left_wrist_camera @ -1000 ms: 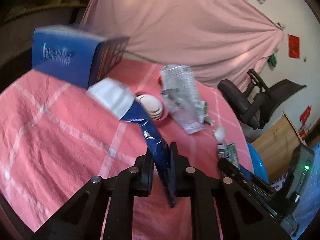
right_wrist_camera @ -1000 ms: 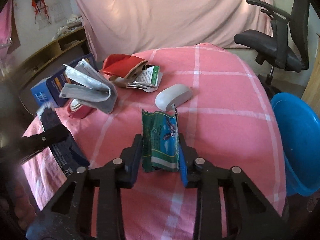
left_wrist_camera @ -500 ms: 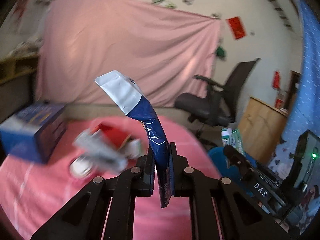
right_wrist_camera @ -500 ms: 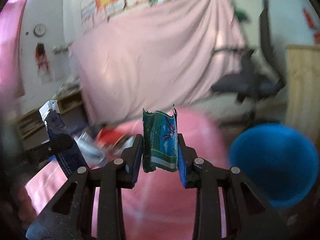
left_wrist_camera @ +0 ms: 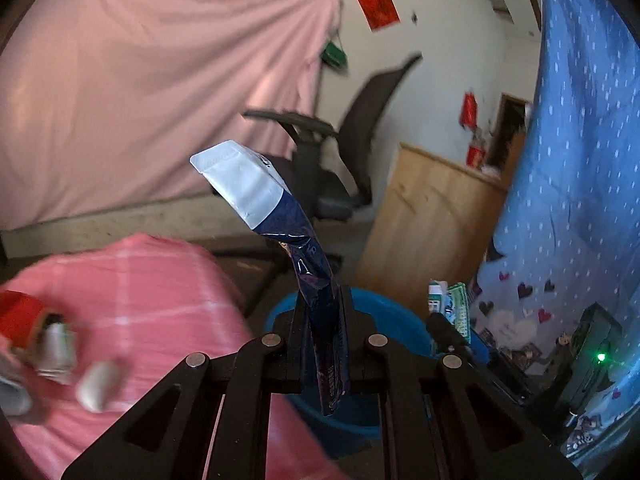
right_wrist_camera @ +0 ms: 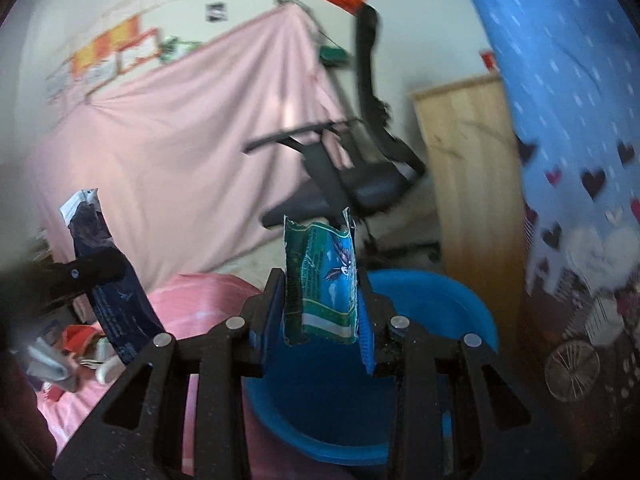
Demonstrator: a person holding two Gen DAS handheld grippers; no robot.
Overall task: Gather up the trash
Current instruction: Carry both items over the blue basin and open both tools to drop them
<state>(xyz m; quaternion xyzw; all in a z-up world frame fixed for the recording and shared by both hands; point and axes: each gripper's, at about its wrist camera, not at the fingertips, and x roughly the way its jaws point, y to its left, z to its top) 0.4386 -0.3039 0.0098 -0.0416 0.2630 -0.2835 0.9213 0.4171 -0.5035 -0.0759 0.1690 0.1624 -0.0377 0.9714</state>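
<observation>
Left wrist view showed the left gripper (left_wrist_camera: 322,340) clamped almost fully together on a dark blue wrapper (left_wrist_camera: 316,292), whose white top end bent up and to the left while its lower end hung below the jaws. Small pale print ran along the lower end, too blurred to read. Just beyond the fingers sat a blue basin (left_wrist_camera: 396,312), its rim level with the pads, and the wrapper's tail hung in front of its opening. To the left the rounded edge of the pink-clothed table (left_wrist_camera: 132,280) ended just beside the basin, with blurred litter (left_wrist_camera: 56,348) at its near left. A wooden cabinet (left_wrist_camera: 432,228) stood beyond the basin, a blue curtain (left_wrist_camera: 580,140) closed off the right, and an office chair (left_wrist_camera: 332,152) stood farther back.

In the right wrist view the right gripper (right_wrist_camera: 320,312) stood partly open and pressed on the two sides of a green packet (right_wrist_camera: 322,280), held upright with its torn top above the pads. The packet carried a picture and lines of print that could not be read. The basin (right_wrist_camera: 440,300) lay directly behind and below it, its interior bare where it showed. The blue wrapper (right_wrist_camera: 116,292) showed at the left, well apart from the packet.
</observation>
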